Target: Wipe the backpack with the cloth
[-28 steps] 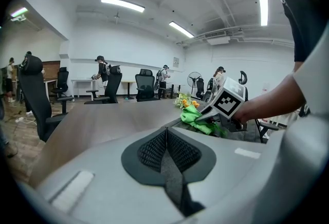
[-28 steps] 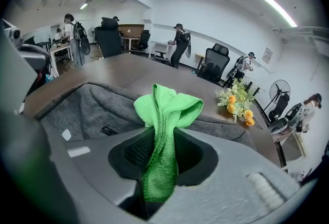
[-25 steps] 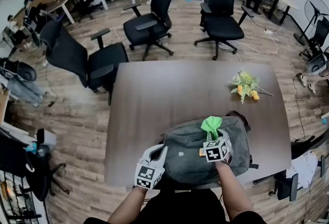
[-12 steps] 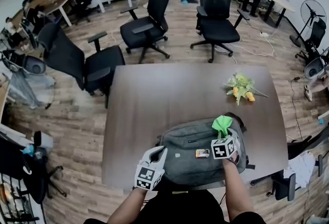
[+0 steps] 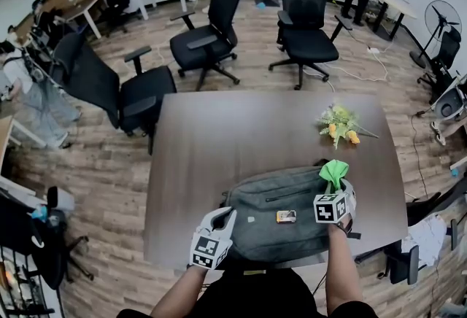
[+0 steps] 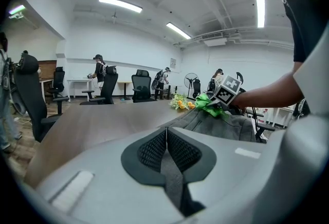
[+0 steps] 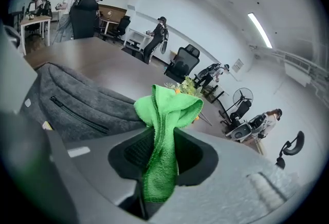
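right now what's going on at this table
A person holds a gripper in each hand. The right gripper is shut on a green cloth, held at the right end of the grey backpack lying near the table's near edge. The left gripper is shut and empty, beside the backpack's left end. A bunch of flowers lies farther back.
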The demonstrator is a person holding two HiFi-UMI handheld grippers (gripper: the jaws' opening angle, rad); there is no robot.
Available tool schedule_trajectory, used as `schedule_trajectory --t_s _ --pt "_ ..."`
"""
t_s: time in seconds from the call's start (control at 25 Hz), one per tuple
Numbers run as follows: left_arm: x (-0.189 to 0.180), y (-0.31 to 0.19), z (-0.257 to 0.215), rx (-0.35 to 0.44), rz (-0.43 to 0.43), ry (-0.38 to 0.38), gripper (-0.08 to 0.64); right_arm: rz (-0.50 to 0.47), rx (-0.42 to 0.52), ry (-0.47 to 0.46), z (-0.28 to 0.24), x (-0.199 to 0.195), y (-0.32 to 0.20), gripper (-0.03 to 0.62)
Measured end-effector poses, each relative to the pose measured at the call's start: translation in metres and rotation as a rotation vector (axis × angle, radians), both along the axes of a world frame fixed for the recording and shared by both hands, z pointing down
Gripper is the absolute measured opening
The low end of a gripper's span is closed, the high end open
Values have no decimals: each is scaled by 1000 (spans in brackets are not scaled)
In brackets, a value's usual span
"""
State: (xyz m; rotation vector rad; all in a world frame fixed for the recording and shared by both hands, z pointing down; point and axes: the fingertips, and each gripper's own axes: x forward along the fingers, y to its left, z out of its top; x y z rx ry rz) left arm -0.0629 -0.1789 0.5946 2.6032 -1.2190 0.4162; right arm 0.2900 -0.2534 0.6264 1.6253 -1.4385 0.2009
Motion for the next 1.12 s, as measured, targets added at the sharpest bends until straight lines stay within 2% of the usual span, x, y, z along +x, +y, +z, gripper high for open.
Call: schedule_trajectory --t_s 0.16,0.32,0.6,0.92,1.12 --pt "1 5 4 -12 10 14 25 -43 31 18 -11 -8 1 109" --pt "-2 8 3 -9 3 24 25 -83 63 -76 -18 -37 7 109" --pt "-20 15 5 -12 -31 14 25 -196 59 -221 -16 -116 22 110" --pt "-48 28 9 -32 -79 8 25 -341 -12 -417 3 -216 54 109" --pt "-67 39 14 -70 -107 -6 25 -381 -83 -507 26 -271 73 109"
